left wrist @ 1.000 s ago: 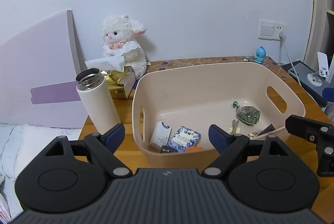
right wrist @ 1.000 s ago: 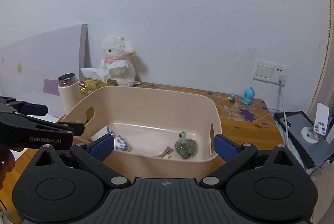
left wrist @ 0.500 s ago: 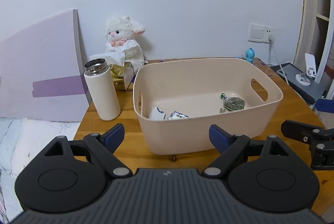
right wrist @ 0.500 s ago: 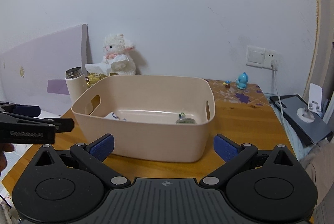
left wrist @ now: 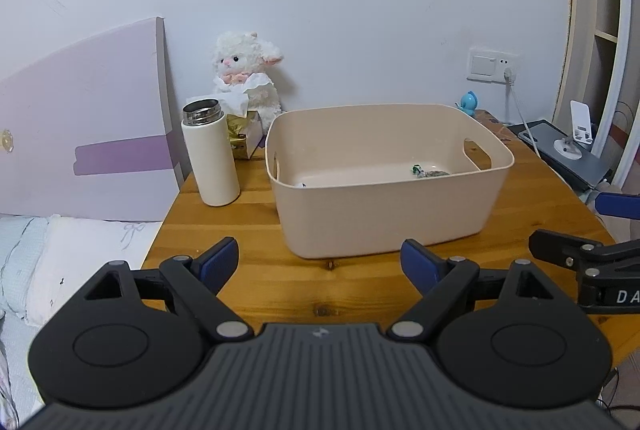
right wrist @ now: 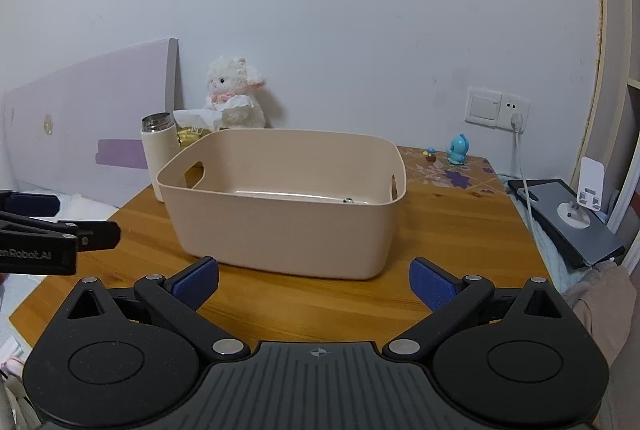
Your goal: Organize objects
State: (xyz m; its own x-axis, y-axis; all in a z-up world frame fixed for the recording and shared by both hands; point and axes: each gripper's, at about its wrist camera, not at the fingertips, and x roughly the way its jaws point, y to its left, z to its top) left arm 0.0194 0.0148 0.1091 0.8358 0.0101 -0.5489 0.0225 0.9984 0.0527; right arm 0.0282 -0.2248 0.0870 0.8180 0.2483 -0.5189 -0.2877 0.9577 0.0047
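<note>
A beige plastic bin [left wrist: 384, 213] [right wrist: 280, 234] stands on the wooden table [left wrist: 256, 286] [right wrist: 460, 230]. Small items lie in it; a green packet [left wrist: 430, 171] peeks over the rim, the rest is hidden by the near wall. My left gripper [left wrist: 320, 262] is open and empty, low over the table's front, short of the bin. My right gripper [right wrist: 314, 284] is open and empty, also in front of the bin. Each gripper shows at the edge of the other's view: the right one [left wrist: 580, 258], the left one [right wrist: 60, 234].
A white thermos [left wrist: 210, 157] without a lid stands left of the bin, a tissue box [left wrist: 244, 137] and a plush lamb [left wrist: 246, 73] behind it. A blue figurine [right wrist: 458, 149] sits at the back right. A tablet with a phone stand [right wrist: 576, 218] lies off the table's right.
Both grippers have pulled back and down from above the bin to the table's front edge. The bin's contents are now mostly hidden behind its near wall. Both stay open and empty.
</note>
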